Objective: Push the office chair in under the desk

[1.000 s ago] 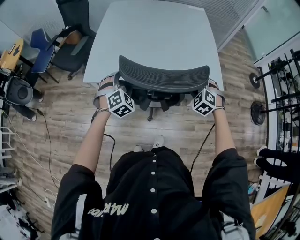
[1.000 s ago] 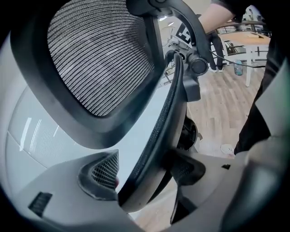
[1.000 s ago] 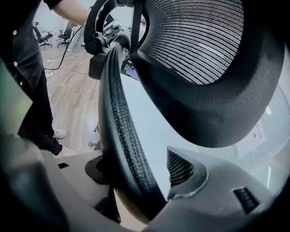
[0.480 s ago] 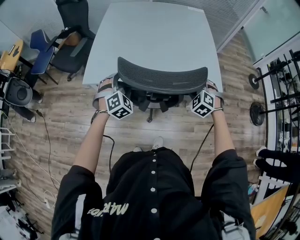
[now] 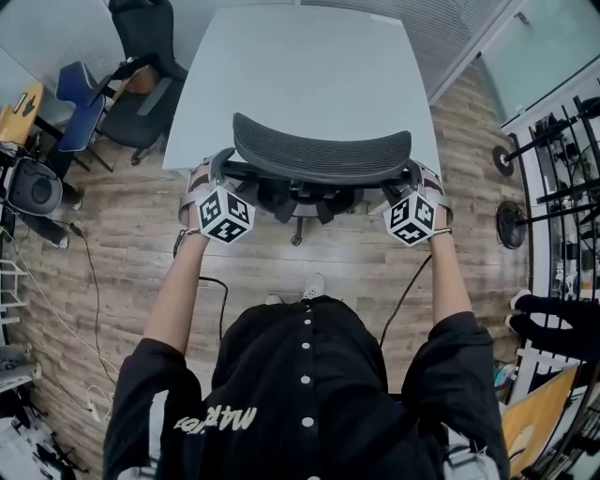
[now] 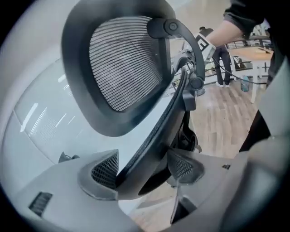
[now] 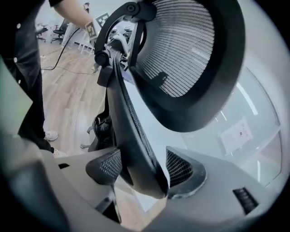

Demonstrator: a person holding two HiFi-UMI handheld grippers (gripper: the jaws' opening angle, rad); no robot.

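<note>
Arms stretched forward, the person stands on the wooden floor (image 5: 141, 234) right behind the office chair (image 5: 323, 155), with 1 tool at each side of its mesh backrest (image 5: 319, 150). The left hand-held gripper (image 5: 216, 173) has its 2 jaws brought in on the curved side bar of the backrest frame, which runs up between the mesh pads in the left gripper view (image 6: 142, 170). The right hand-held gripper (image 5: 414, 176) matches it on the other side: its own view (image 7: 138, 170) shows the dark frame edge pinched between the pads, with hardly any gap left.

Below the backrest, part of the wheeled base (image 5: 298, 230) shows on the near side. The top of the backrest sits level with the near edge of the pale counter (image 5: 300, 66), so the seat looks to be mostly beneath it already (the seat itself is hidden from above).

My reading is that this is the push itself, late on. What remains is a short, even shove with both arms, kept square so the chair rolls straight, then letting go of both sides.

Further off, at the far left corner, a black chair (image 5: 145, 28) and a blue chair (image 5: 80, 94) stand well clear.
</note>
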